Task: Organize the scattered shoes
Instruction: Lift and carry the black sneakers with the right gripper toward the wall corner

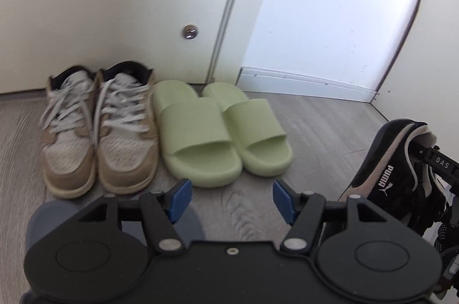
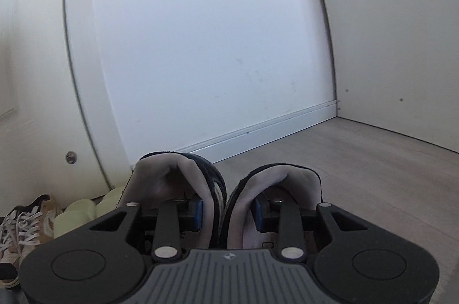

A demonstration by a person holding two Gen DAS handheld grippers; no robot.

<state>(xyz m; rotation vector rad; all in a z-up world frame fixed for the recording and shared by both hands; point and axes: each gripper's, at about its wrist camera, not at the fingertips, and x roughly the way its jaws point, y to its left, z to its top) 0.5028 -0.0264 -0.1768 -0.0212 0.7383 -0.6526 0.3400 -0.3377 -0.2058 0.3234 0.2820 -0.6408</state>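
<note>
Shoes line the back edge of the floor point(image 1: 330, 131) where it meets the white door point(image 1: 129, 17): a pair of tan sneakers point(image 1: 97, 131) with loose grey laces sits side by side, heels toward the door and toes toward me, and just beside them, touching or nearly so, a pair of pale green slides point(image 1: 221, 131) stands the same way. My left hand-held gripper point(image 1: 231, 199) hangs low over bare floor in front of the slides, its blue-padded fingers point(image 1: 180, 199) spread wide apart with nothing between them. Off toward the right edge of the floor I see a black sneaker point(image 1: 384, 163) with a pale stripe and a Puma logo, tipped steeply with its logo upside down. Through the right wrist camera I see my right hand-held gripper point(image 2: 228, 210) clamped on a pair of black sneakers point(image 2: 206, 174): each blue pad point(image 2: 198, 210) sits inside one shoe's opening, against the light lining, and the two inner walls are pinched together between them. That pair is held above the floor, near the corner where the baseboard point(image 2: 258, 129) runs along the white wall point(image 2: 200, 31). I cannot tell whether their soles touch the floor.
</note>
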